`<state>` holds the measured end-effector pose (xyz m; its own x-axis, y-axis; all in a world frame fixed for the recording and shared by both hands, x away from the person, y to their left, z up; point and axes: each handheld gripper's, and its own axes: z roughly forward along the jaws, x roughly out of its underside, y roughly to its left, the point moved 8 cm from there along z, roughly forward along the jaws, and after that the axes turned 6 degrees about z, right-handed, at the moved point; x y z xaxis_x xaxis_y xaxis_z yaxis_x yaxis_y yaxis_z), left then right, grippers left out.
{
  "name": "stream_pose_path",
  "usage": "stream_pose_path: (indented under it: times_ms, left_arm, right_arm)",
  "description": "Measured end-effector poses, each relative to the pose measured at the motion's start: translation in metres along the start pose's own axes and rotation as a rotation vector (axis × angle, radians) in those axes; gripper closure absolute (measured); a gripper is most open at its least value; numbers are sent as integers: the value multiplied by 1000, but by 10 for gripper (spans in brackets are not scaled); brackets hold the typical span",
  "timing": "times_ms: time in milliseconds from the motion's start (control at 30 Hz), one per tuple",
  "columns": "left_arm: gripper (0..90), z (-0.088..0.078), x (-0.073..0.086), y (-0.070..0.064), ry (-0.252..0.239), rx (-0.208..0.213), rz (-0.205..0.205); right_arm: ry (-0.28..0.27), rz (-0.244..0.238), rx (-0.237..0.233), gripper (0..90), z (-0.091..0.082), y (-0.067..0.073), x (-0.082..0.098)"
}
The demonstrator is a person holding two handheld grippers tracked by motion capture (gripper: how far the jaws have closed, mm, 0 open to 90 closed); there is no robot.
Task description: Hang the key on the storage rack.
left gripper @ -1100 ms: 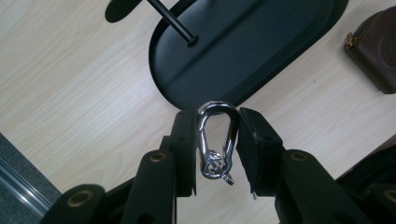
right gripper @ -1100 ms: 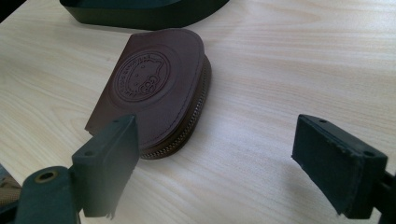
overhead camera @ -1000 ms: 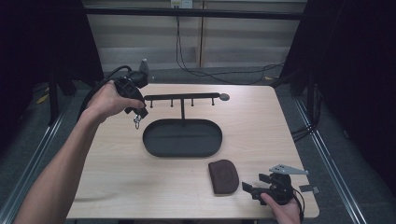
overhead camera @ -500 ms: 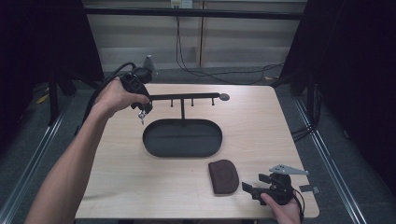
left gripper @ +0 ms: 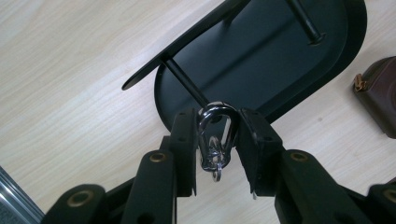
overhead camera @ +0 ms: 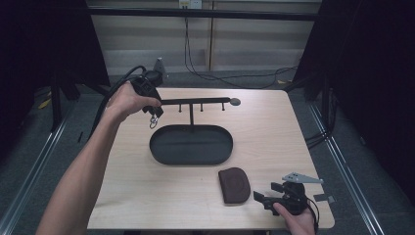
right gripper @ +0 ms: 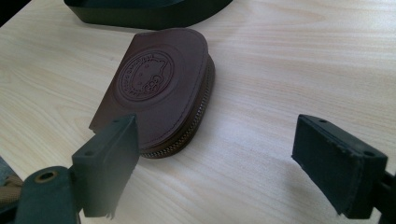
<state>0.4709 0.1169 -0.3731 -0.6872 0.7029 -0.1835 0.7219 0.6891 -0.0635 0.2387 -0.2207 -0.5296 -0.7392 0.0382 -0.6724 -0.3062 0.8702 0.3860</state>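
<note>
My left gripper (overhead camera: 152, 112) is shut on a silver snap clasp (left gripper: 216, 135) with small rings hanging under it. I hold it by the left end of the black stand's bar (overhead camera: 195, 102). In the left gripper view the clasp's loop sits at the tip of a peg (left gripper: 187, 84) under the bar (left gripper: 187, 44); whether it is hooked on I cannot tell. Below lies the stand's oval black tray (overhead camera: 161, 155). My right gripper (overhead camera: 264, 198) rests open at the table's near right corner. A brown leather pouch (right gripper: 156, 84) lies just past its left jaw.
The pouch (overhead camera: 234, 184) lies between the tray and the near edge of the light wooden table (overhead camera: 274, 142). Cables (overhead camera: 195, 68) run across the floor beyond the far edge. Dark curtains stand at both sides.
My left hand has carried the clasp a little to the right and farther away, up to the bar's left end. The right gripper and the pouch have kept still.
</note>
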Motion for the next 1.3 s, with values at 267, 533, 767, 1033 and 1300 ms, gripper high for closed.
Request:
stream_pose_path:
  times_ms: [267, 533, 767, 1033, 1300]
  left_arm:
    - [698, 7, -4, 1, 1, -24, -11]
    - [748, 7, -6, 4, -19, -34, -18]
    - [657, 8, -7, 2, -27, -29, -21]
    - [533, 7, -3, 3, -34, -45, -30]
    - [445, 8, 12, 5, -38, -7, -29]
  right_arm:
    - [2, 0, -1, 144, 0, 0, 0]
    - [4, 2, 0, 144, 0, 0, 0]
    - [4, 0, -1, 144, 0, 0, 0]
    - [4, 0, 3, 144, 0, 0, 0]
    - [13, -3, -4, 144, 2, 1, 0]
